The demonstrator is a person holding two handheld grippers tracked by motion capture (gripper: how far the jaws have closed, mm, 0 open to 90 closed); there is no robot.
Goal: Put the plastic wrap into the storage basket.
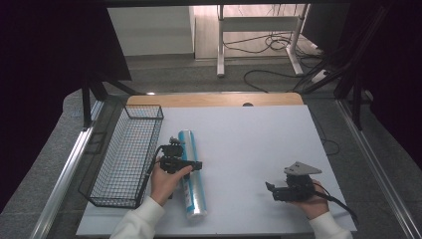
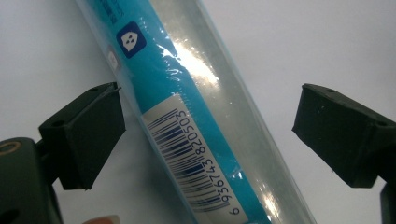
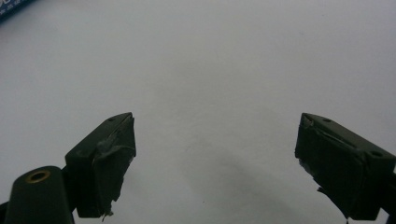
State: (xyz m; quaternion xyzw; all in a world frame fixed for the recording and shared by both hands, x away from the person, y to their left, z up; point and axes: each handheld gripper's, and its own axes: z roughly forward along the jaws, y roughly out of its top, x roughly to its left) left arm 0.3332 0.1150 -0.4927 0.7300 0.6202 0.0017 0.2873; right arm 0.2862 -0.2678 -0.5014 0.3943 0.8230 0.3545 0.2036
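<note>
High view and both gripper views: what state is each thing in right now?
Left gripper: jaws open, straddling the tube, pads not touching it.
Right gripper: jaws open, nothing between them, above bare table.
Blue-and-clear plastic tube: lying flat on the white table, not lifted.
Wire basket: upright at the table's left, looks empty.

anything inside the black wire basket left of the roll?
The black wire basket looks empty: only white table and grey floor show through its mesh. The person's left hand covers a little of its near right edge.
</note>
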